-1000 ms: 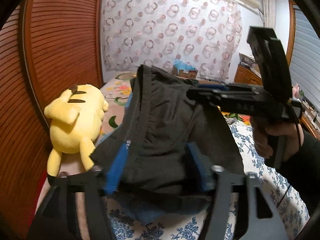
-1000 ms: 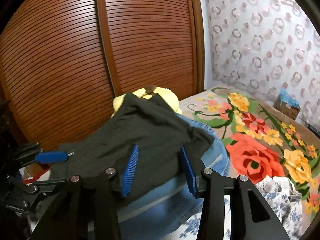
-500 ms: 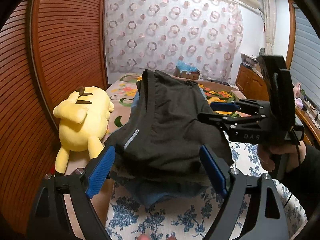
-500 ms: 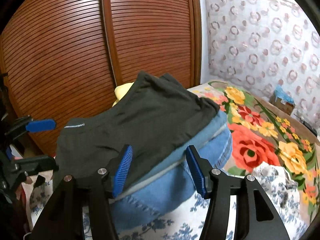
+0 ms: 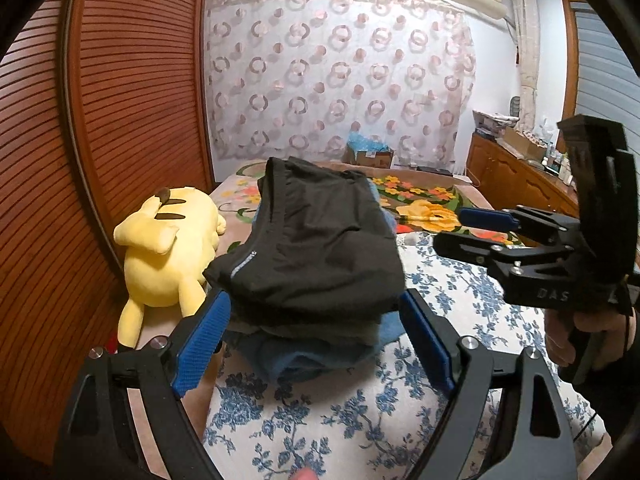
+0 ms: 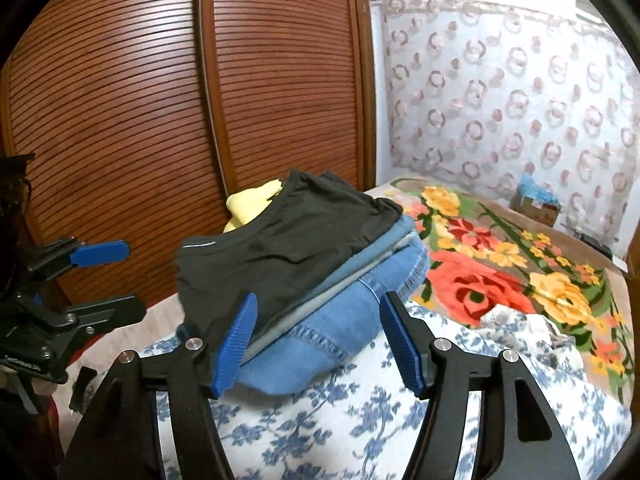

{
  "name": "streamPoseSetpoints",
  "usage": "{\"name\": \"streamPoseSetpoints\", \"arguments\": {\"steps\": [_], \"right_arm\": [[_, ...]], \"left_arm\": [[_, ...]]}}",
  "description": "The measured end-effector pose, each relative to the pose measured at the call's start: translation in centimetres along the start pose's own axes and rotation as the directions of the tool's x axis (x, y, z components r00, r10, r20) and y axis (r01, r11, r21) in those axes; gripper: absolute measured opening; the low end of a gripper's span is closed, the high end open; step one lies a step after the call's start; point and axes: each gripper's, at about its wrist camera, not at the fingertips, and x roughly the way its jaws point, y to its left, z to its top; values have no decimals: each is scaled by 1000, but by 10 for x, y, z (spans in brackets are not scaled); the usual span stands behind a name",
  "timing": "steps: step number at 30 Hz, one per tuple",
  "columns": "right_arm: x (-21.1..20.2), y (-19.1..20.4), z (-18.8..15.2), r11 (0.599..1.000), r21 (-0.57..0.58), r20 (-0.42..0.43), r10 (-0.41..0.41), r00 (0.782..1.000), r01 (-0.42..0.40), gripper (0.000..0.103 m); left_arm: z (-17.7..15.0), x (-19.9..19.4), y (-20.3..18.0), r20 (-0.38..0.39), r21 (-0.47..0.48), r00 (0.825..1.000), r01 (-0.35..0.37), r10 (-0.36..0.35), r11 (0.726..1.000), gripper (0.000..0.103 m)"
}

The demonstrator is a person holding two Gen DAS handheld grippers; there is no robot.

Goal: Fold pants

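Pants (image 5: 316, 248), dark, folded, top stack of denim (image 6: 344, 320) near bed's wardrobe-side edge; left gripper (image 5: 316, 336) spread wide, empty; right gripper (image 6: 320, 336) likewise wide, empty; yellow plush (image 5: 168, 252) beside stack.

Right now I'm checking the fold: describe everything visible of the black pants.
The black pants are folded into a compact, slightly rumpled rectangle of thin matte fabric with a small reflective strip near one corner. They top a pile of folded blue jeans on the floral bedsheet. Both grippers are open, touching nothing.
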Motion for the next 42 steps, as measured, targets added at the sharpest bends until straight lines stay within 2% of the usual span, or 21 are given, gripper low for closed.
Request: {"name": "streamPoseSetpoints", "arguments": {"steps": [5, 7, 15, 26, 34, 42], "right_arm": [[-32, 15, -12, 999, 31, 29, -42, 999, 41, 75], [-40, 19, -18, 998, 44, 34, -53, 998, 51, 85], [-72, 37, -36, 988, 85, 40, -133, 990, 129, 102], [-120, 53, -65, 971, 150, 57, -199, 978, 188, 102], [-165, 70, -93, 940, 216, 53, -283, 958, 265, 102], [-207, 91, -111, 885, 266, 17, -402, 916, 383, 102]], "left_arm": [[-3, -9, -12, 2, 17, 1000, -8, 8, 1000, 87], [-4, -13, -15, 4, 21, 1000, -8, 8, 1000, 87], [-10, -30, -31, 21, 19, 999, 28, -28, 999, 87], [-22, -48, -62, 26, 52, 998, 51, -53, 997, 87], [-38, -54, -90, 5, 74, 996, 90, -90, 993, 87], [-51, -64, -120, -2, 87, 990, 142, -142, 986, 87]]}}
